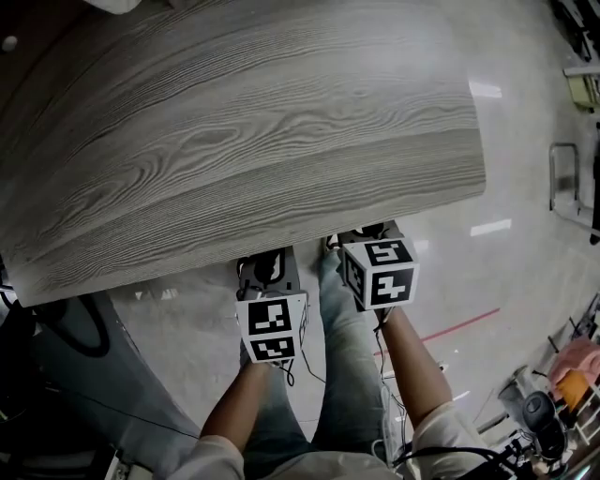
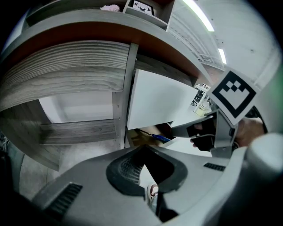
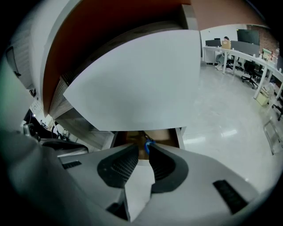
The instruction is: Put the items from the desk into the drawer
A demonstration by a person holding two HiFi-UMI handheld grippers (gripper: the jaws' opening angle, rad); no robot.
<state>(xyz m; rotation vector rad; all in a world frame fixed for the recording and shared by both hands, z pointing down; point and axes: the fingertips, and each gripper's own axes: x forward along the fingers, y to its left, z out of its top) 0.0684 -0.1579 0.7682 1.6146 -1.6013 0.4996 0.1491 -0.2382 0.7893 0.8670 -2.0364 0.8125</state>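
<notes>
The grey wood desk top (image 1: 234, 141) fills the head view. Both grippers sit just below its near edge, above the person's legs. My left gripper (image 1: 265, 267) points under the desk; its fingertips (image 2: 143, 152) meet, with nothing between them. My right gripper (image 1: 370, 234) is beside it and appears at the right (image 2: 201, 137) of the left gripper view. In the right gripper view a narrow gap (image 3: 142, 148) shows between its jaws, with nothing in it. Straight ahead is a white drawer panel (image 3: 137, 84), with the brown drawer inside (image 3: 159, 136) below it. A blue-handled item (image 2: 159, 137) lies in the drawer.
A pale pink thing (image 2: 110, 7) and a white box with a deer print (image 2: 141, 8) stand on the desk. Dark equipment and cables (image 1: 66, 328) are at the left on the shiny floor (image 1: 525, 187). Office desks and chairs (image 3: 247, 57) stand far off.
</notes>
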